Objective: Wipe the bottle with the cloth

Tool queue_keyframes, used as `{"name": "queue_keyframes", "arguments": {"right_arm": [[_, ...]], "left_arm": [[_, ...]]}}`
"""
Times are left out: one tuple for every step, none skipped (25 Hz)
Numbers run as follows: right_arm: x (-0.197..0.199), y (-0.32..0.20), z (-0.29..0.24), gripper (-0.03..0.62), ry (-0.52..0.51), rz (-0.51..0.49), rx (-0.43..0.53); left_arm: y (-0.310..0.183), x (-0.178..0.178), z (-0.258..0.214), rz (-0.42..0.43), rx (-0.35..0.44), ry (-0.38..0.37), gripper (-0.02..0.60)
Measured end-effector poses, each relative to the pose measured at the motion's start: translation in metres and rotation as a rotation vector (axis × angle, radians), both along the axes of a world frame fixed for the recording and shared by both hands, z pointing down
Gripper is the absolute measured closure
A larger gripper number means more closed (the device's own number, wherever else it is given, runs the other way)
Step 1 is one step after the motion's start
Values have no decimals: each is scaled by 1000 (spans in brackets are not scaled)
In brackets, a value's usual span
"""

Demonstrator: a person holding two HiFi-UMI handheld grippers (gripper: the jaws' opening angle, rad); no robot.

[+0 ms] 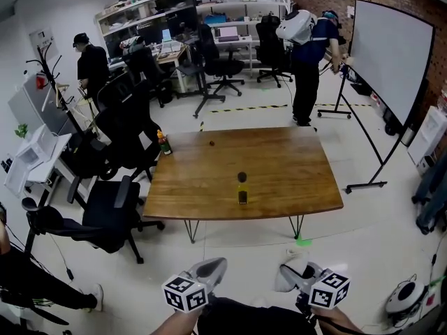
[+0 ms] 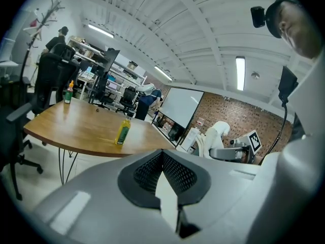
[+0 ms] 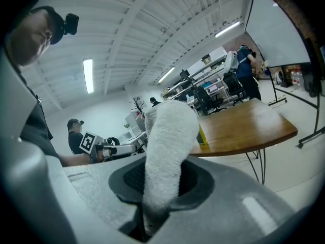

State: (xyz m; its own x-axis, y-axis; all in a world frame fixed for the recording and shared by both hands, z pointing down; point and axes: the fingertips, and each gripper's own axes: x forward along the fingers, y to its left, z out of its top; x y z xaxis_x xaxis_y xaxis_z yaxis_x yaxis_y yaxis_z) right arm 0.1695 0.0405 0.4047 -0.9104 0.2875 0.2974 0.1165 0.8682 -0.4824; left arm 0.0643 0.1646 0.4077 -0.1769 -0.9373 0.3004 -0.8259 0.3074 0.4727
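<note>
Right gripper (image 1: 290, 276) clamps cloth (image 3: 167, 136); left gripper (image 1: 213, 267) closed, empty. Bottle (image 1: 242, 189) stands untouched near table (image 1: 293, 180) edge, well apart. Wiping not started: approach, steady, wipe remain.

So the bottle (image 1: 242, 189) stood on the table (image 1: 293, 180), near its front edge, about mid-width. A second bottle (image 1: 163, 144) sat at the far left corner. Office chairs (image 1: 105, 215) were off left, the whiteboard (image 1: 391, 54) back right. The cloth (image 3: 170, 136) was in the right gripper (image 1: 293, 276), well short of the table.
</note>
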Motion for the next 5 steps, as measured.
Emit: {"name": "queue_keyframes", "arguments": {"right_arm": [[0, 0, 1, 525, 1, 2, -1], [0, 0, 1, 525, 1, 4, -1], [-1, -1, 2, 525, 1, 6, -1], [-1, -1, 2, 525, 1, 7, -2], [-2, -1, 3, 525, 1, 9, -2]], "left_arm": [[1, 0, 1, -1, -1, -1, 566], [1, -1, 1, -2, -2, -2, 566], [1, -1, 2, -3, -2, -3, 566], [1, -2, 2, -4, -3, -5, 566], [1, -3, 3, -5, -3, -6, 566]]}}
